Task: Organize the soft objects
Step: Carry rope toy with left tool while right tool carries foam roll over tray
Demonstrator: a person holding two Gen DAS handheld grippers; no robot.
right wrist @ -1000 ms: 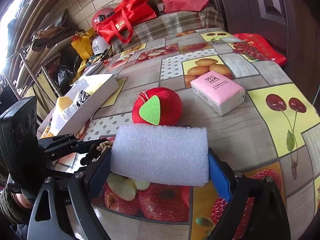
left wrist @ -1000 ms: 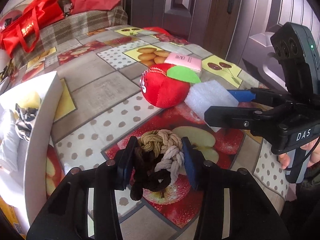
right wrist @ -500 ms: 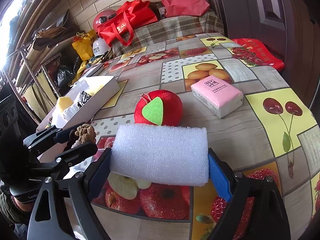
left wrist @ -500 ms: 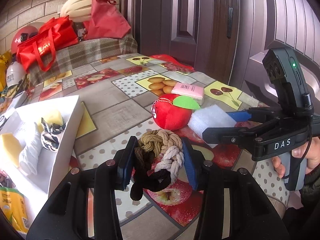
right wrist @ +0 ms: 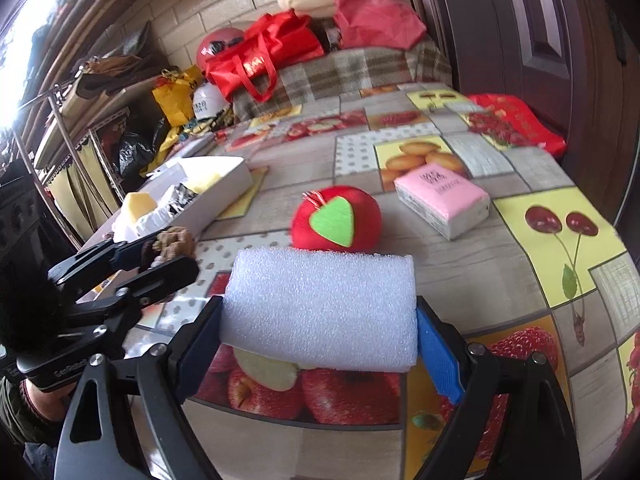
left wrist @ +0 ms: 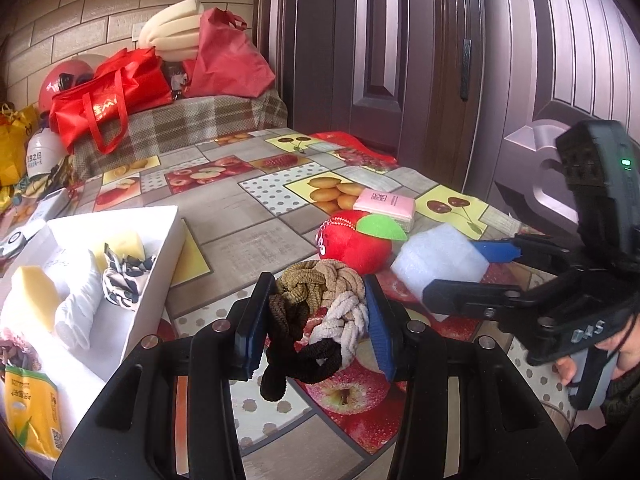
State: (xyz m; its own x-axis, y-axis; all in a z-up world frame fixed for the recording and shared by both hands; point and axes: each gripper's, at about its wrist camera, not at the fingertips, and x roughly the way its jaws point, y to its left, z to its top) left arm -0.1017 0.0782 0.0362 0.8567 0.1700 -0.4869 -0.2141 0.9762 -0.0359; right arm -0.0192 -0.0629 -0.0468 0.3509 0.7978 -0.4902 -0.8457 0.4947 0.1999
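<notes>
My left gripper (left wrist: pixel 316 316) is shut on a bundle of braided hair ties (left wrist: pixel 320 308), tan, white and dark brown, held above the table. It also shows in the right wrist view (right wrist: pixel 160 258). My right gripper (right wrist: pixel 318 328) is shut on a white foam block (right wrist: pixel 320 308), lifted a little off the table; the block also shows in the left wrist view (left wrist: pixel 438 258). A red plush apple (right wrist: pixel 336 220) with a green leaf lies just beyond the block. A white box (left wrist: pixel 156 264) with soft items inside stands at the left.
A pink tissue pack (right wrist: pixel 444 198) lies right of the apple. Inside the box are yellow sponges (left wrist: pixel 30 300), a white rolled cloth (left wrist: pixel 80 304) and a zebra scrunchie (left wrist: pixel 124 276). Red bags (right wrist: pixel 264 56) sit at the back. A dark door (left wrist: pixel 400 60) stands at the right.
My left gripper has lifted the hair ties off the table and tilted up. The right gripper with the foam block has risen slightly.
</notes>
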